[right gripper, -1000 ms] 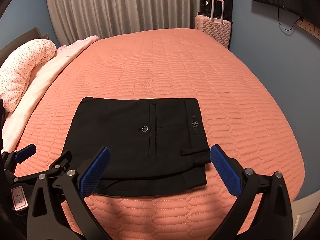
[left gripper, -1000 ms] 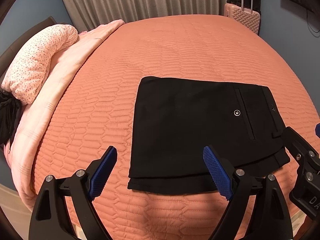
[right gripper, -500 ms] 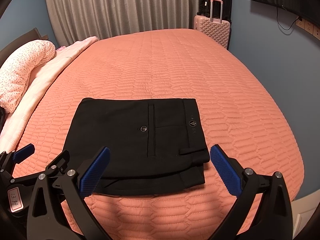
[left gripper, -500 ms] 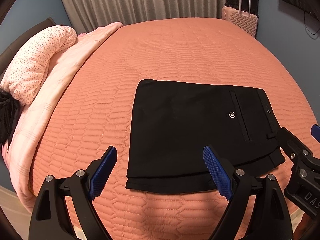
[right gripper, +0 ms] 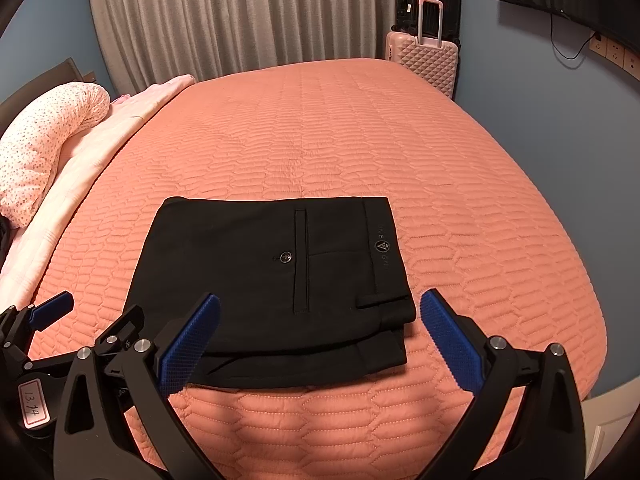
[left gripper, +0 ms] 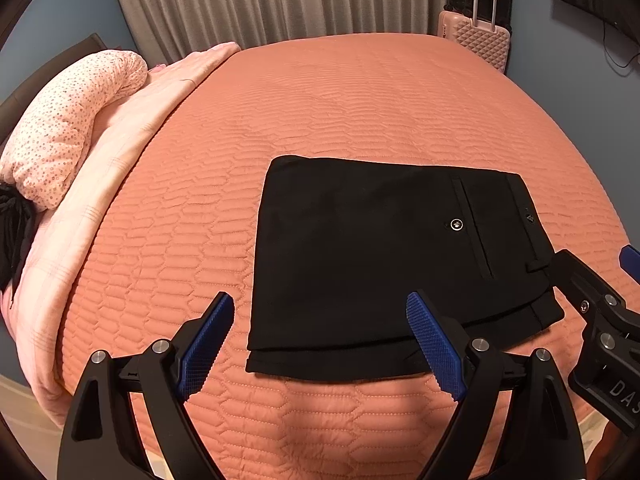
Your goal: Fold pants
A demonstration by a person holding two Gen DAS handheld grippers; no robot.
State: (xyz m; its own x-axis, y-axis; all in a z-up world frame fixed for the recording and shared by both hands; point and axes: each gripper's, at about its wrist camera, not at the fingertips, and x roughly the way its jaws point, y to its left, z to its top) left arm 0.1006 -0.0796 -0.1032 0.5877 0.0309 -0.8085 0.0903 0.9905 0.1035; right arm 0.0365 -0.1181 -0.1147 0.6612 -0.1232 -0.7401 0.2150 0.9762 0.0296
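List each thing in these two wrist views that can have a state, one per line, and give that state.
black pants: folded into a flat rectangle, lying on the bed, back pocket up, buttoned.
left gripper: open, empty, fingers apart.
right gripper: open, empty, fingers apart.
curtains: drawn shut.
pink suitcase: upright, handle raised.
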